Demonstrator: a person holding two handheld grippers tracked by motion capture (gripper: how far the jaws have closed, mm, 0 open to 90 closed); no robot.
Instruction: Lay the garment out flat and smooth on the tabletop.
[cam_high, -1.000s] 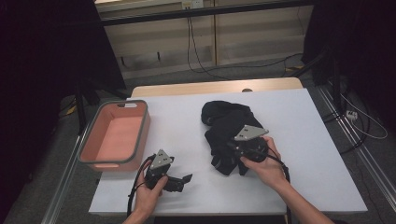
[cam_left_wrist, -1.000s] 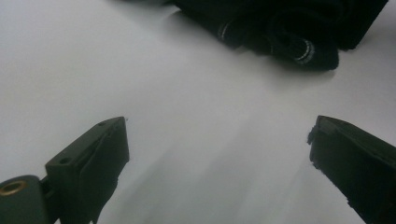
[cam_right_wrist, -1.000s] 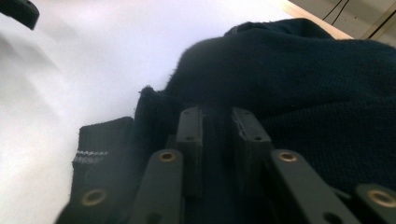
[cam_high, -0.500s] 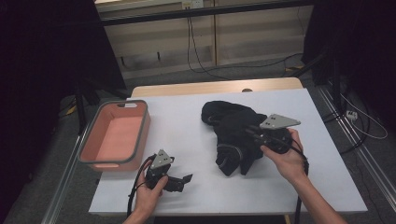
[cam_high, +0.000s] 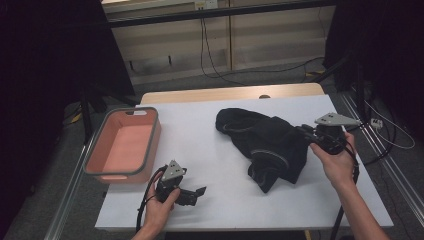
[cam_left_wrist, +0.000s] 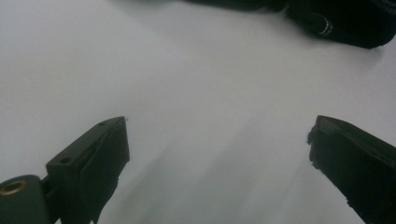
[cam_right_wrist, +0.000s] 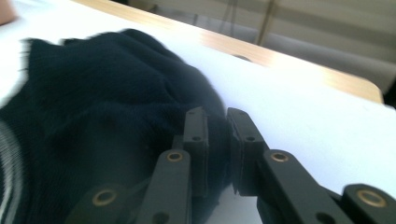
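The white table (cam_high: 210, 150) carried a dark knitted garment (cam_high: 265, 142) right of centre, well apart from the salmon-pink bin (cam_high: 122, 147) at the left edge. The right gripper (cam_high: 306, 133) had its jaws pinched narrow on a fold of the garment's right edge. The left gripper (cam_high: 197, 194) rested idle, jaws wide and empty. With so thin a pinch, the knit could likely slip free under tension.
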